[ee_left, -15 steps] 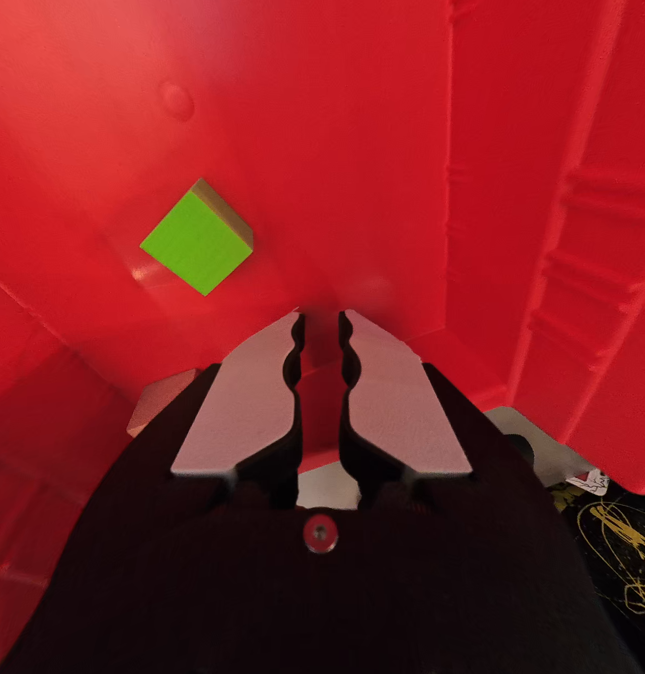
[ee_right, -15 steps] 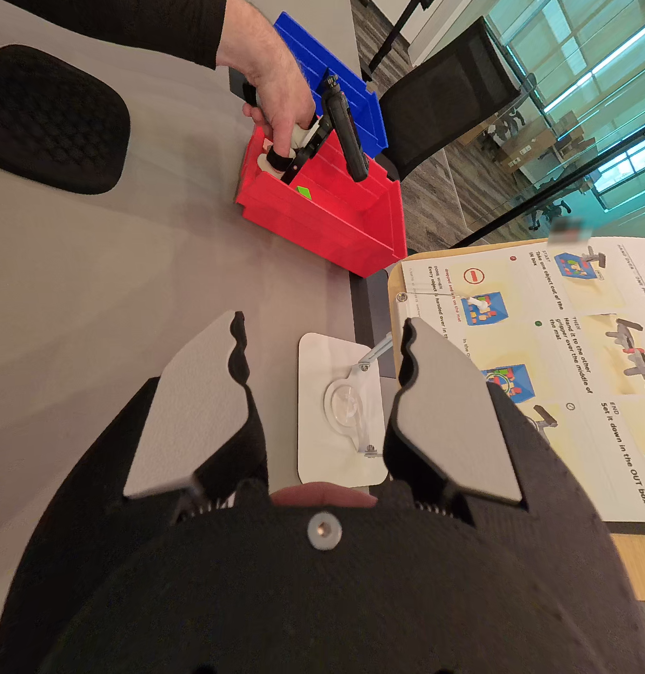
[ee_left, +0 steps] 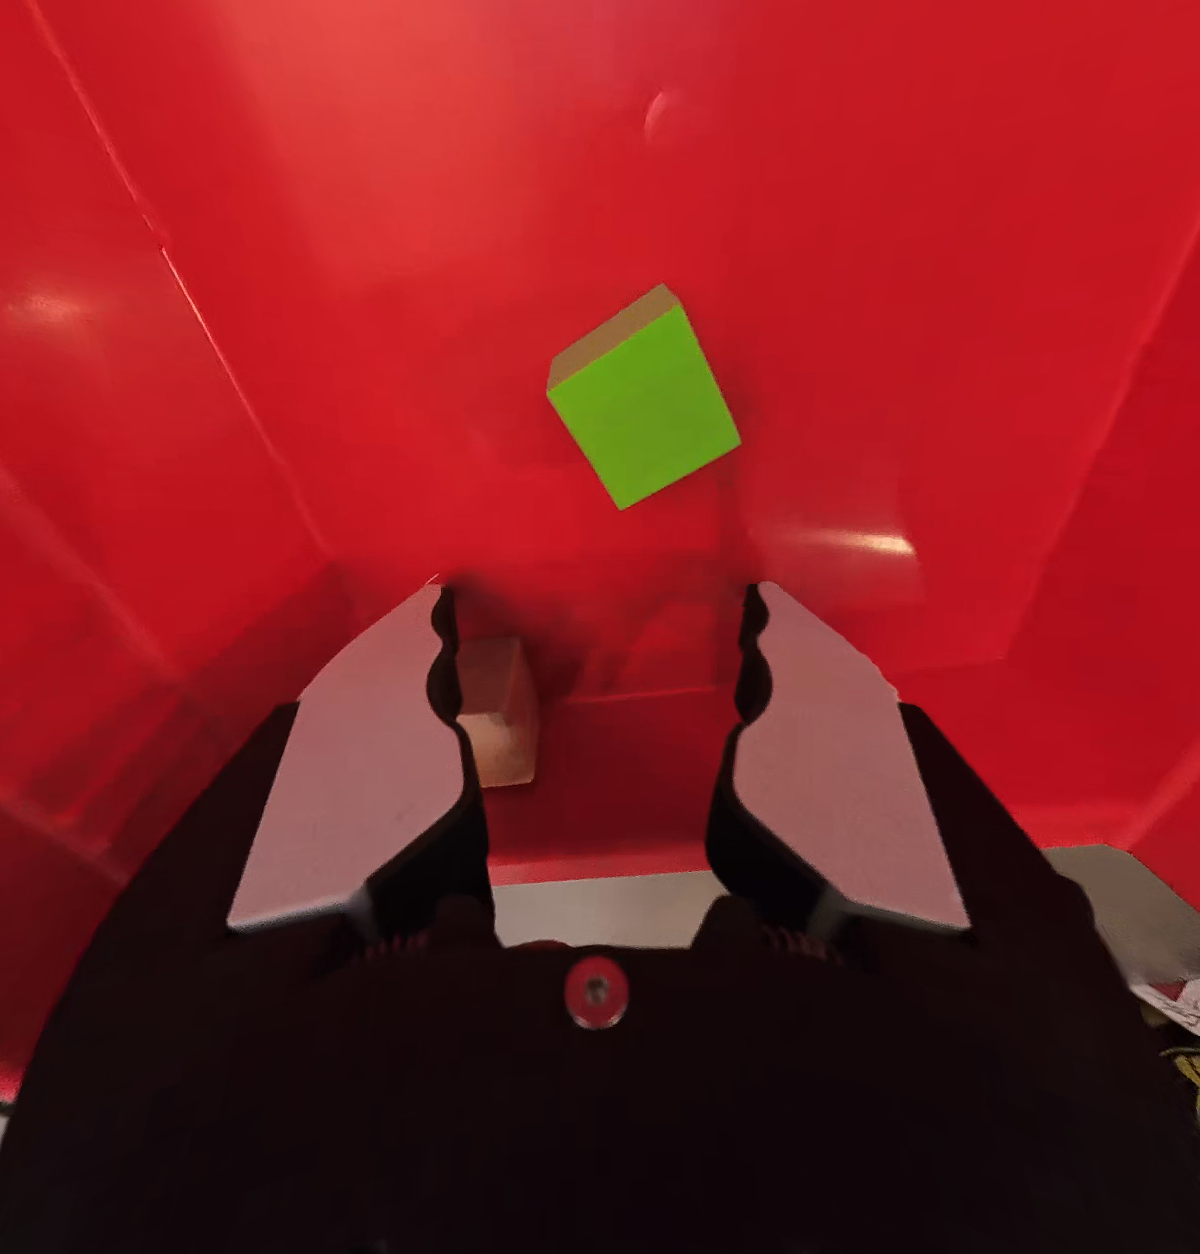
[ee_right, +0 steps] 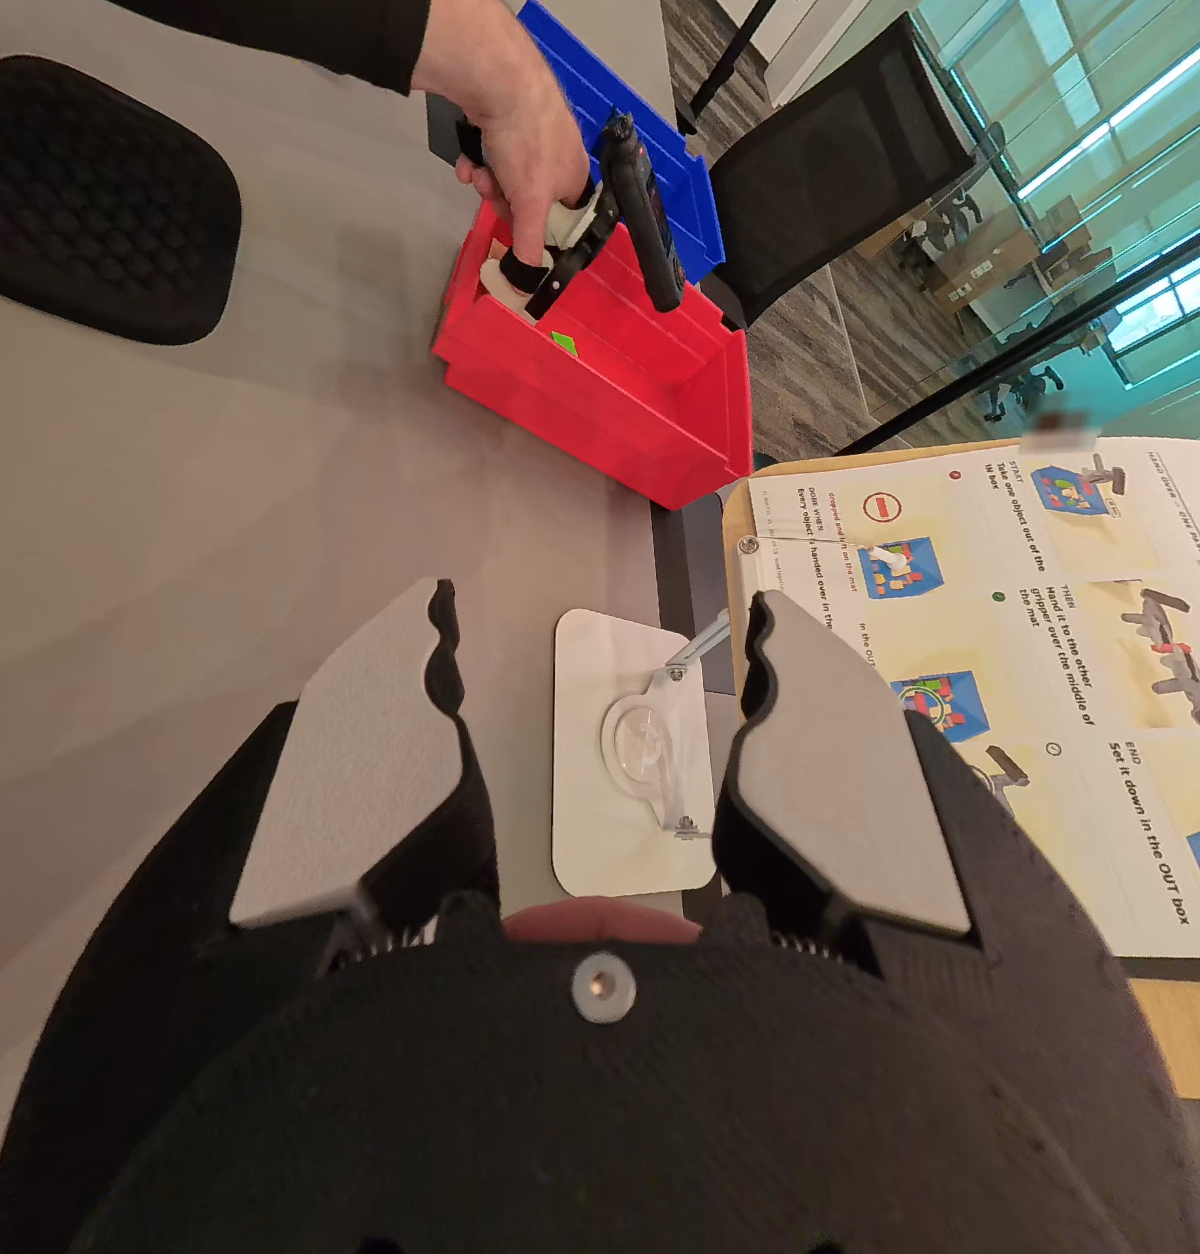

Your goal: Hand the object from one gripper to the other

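Note:
My left gripper (ee_left: pixel 597 597) is open wide inside the red bin (ee_left: pixel 244 339). A green block (ee_left: pixel 641 400) lies on the bin floor ahead of the fingertips, apart from them. A plain tan wooden block (ee_left: pixel 499 712) lies low between the fingers, close by the left finger (ee_left: pixel 373 733); the right finger is far from it. My right gripper (ee_right: pixel 597 597) is open and empty above the grey table (ee_right: pixel 244 543). The right wrist view shows a hand holding the left gripper (ee_right: pixel 570 258) down in the red bin (ee_right: pixel 617 407), with the green block (ee_right: pixel 563 343) inside.
A blue bin (ee_right: pixel 651 149) stands behind the red one. A white plate with a clear mount (ee_right: pixel 624 753) lies under my right gripper. An instruction sheet on a wooden board (ee_right: pixel 991 644) is to the right. A black pad (ee_right: pixel 95 203) lies at the far left. Spacing between my two grippers at the tips: around 50 centimetres.
My left gripper's fingers have opened from nearly shut to wide apart on nothing. It has shifted in the bin: the green block now lies ahead, and the tan block shows between the fingers. The right gripper has not moved.

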The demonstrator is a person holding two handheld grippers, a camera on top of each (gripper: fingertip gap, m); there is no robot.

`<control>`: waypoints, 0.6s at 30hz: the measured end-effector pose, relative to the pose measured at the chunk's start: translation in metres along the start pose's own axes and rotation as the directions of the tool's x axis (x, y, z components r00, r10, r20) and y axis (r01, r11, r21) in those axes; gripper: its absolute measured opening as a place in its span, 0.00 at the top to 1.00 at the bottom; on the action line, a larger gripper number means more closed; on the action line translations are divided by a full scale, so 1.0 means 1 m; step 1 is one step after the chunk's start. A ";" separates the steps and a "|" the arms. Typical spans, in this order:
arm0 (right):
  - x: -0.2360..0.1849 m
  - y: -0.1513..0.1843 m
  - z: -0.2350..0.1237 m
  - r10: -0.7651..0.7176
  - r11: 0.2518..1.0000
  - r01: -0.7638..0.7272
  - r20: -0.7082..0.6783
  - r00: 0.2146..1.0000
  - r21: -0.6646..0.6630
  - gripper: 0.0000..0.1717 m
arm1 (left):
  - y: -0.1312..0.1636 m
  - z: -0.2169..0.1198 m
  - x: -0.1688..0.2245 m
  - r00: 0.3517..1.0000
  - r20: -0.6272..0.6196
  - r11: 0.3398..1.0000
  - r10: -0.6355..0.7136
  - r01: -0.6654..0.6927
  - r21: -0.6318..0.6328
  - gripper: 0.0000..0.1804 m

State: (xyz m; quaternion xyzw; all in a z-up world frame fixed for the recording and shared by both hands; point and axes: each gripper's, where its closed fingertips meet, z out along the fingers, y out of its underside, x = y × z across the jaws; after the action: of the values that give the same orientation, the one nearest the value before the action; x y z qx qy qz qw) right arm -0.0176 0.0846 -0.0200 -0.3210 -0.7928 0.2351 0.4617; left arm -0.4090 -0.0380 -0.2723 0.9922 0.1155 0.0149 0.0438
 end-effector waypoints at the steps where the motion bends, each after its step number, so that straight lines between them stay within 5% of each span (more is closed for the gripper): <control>1: 0.000 -0.001 0.000 -0.002 1.000 0.002 0.001 1.000 0.000 0.53 | 0.002 0.000 0.000 1.000 0.008 1.000 0.012 -0.012 -0.016 0.56; 9: -0.001 -0.005 -0.009 -0.016 1.000 0.016 -0.009 1.000 0.009 0.54 | 0.003 -0.004 0.027 0.994 -0.106 1.000 0.019 -0.018 0.007 0.83; 14: 0.000 -0.006 -0.015 -0.018 1.000 0.019 -0.021 1.000 0.013 0.54 | -0.001 -0.010 0.028 0.994 -0.111 0.997 0.004 0.004 0.072 0.66; 18: 0.000 -0.005 -0.017 -0.017 1.000 0.017 -0.020 1.000 0.012 0.54 | 0.011 -0.004 0.026 0.993 -0.115 1.000 0.000 0.001 0.008 0.63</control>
State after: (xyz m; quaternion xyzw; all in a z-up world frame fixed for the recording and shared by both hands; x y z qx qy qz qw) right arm -0.0045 0.0821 -0.0089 -0.3136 -0.7894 0.2328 0.4735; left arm -0.3813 -0.0419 -0.2664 0.9899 0.1181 0.0716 0.0331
